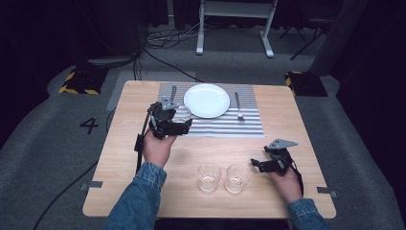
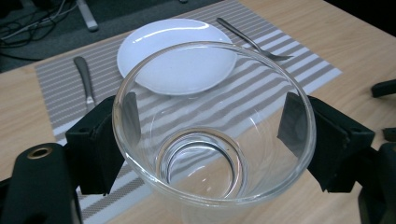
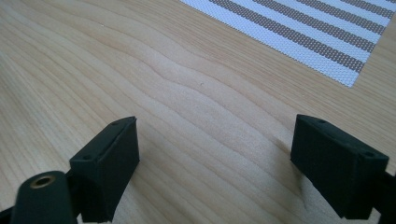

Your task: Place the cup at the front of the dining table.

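Note:
My left gripper is shut on a clear empty glass at the front left corner of the striped placemat. In the left gripper view both black jaws press the sides of the glass, which stands upright with its mouth up. Whether its base touches the placemat I cannot tell. My right gripper stands open low over bare wood at the right, just right of two more empty glasses. Nothing lies between the right gripper jaws.
A white plate sits mid-placemat, with a knife to its left and a fork to its right. The wooden table has bare room at front left. Cables and a stand's legs lie on the floor beyond.

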Demonstrator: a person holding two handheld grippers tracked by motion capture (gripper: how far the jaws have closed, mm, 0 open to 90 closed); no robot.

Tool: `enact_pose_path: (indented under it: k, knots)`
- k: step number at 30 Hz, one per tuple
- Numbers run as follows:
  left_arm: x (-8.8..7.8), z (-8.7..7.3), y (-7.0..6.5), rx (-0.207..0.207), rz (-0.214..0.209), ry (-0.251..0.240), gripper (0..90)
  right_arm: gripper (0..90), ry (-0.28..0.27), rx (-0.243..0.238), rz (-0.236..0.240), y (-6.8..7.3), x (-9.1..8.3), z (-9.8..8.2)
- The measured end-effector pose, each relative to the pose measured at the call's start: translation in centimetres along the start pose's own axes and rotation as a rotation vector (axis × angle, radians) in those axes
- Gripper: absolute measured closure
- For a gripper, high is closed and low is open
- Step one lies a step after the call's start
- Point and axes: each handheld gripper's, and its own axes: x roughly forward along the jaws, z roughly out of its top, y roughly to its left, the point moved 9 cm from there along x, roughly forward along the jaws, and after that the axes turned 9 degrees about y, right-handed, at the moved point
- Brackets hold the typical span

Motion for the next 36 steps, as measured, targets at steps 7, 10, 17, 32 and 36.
enact_pose_path:
  k: [7, 10, 17, 32, 36]
  knots:
    - [1.4, 1.1, 1.6, 0.017, 0.047, 0.034, 18.4, 15.6, 0.000, 0.000, 0.000, 0.0, 0.0, 0.0]
    - [2.3, 1.5, 2.2, 0.010, 0.046, 0.032, 18.3, 15.6, 0.000, -0.002, -0.001, 0.0, 0.0, 0.0]
    - [4.7, 2.3, 4.2, -0.083, 0.022, 0.045, 18.3, 15.6, 0.001, 0.003, 0.001, 0.0, 0.0, 0.0]
    - [9.1, 2.3, 6.5, -0.155, 0.037, 0.080, 18.4, 15.6, 0.002, 0.010, 0.005, 0.0, 0.0, 0.0]
    - [10.3, 1.8, 6.8, -0.159, 0.044, 0.107, 18.4, 15.6, -0.003, 0.008, 0.007, 0.0, 0.0, 0.0]
